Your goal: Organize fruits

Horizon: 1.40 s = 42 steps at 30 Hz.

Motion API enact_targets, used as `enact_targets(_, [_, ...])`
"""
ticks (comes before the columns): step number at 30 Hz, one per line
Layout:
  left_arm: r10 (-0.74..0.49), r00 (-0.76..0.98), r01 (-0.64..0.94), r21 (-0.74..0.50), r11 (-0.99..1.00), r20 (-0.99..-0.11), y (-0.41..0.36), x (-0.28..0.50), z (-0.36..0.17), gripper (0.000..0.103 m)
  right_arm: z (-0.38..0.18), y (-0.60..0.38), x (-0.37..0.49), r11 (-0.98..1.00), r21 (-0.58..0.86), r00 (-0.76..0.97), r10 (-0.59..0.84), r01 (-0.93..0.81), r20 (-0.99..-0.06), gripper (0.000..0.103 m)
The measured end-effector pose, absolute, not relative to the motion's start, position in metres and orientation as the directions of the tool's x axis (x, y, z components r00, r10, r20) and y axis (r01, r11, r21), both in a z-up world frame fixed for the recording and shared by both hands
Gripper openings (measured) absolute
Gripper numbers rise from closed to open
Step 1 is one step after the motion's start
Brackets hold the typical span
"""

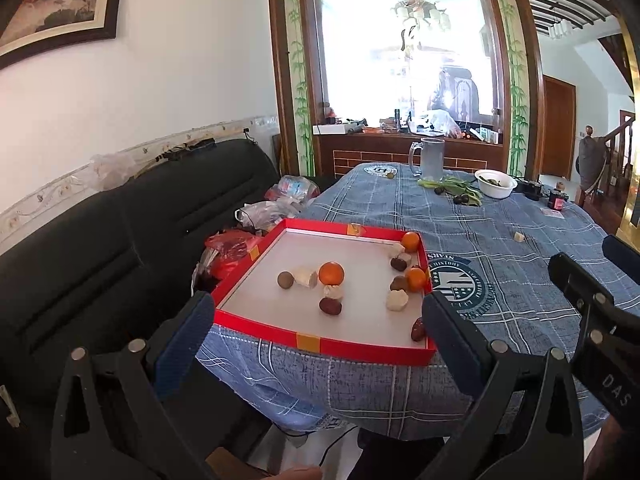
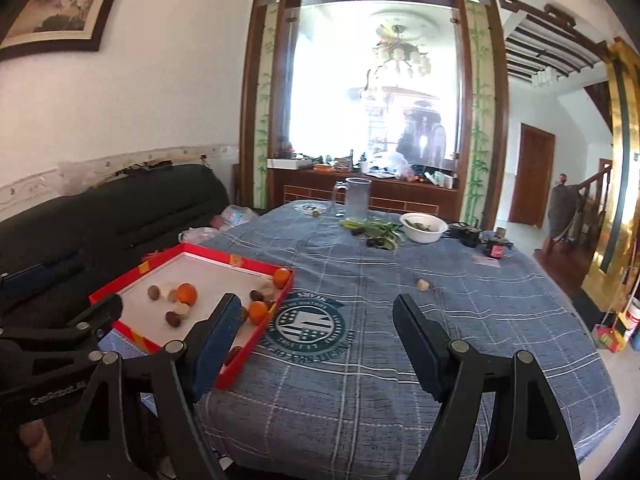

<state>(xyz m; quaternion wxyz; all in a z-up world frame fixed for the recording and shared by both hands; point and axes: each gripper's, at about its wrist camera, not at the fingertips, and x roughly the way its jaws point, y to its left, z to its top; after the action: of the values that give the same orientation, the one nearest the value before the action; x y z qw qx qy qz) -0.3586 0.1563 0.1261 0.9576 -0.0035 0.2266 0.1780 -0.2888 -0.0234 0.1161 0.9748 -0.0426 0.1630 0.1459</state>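
You hold both the left gripper and right gripper back from the bench, jaws spread and empty, so the fruits scattered in the red tray stay in view for choosing.

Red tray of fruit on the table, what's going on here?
A person holds two grippers, both open and empty, short of the table edge. The left gripper faces the red tray, which holds oranges and brown and pale pieces. The right gripper faces the blue tablecloth, where one pale piece lies alone.
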Motion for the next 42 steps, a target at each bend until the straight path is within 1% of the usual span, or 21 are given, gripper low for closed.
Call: enact_targets(42, [0.320,0.842,-0.324,0.067,0.944,-0.435,0.1571,-0.3584,0.1255,0.103,0.1164,-0.0248,-0.2876,0.955,-0.044,0.906,0.264,-0.294,-0.332,0.078])
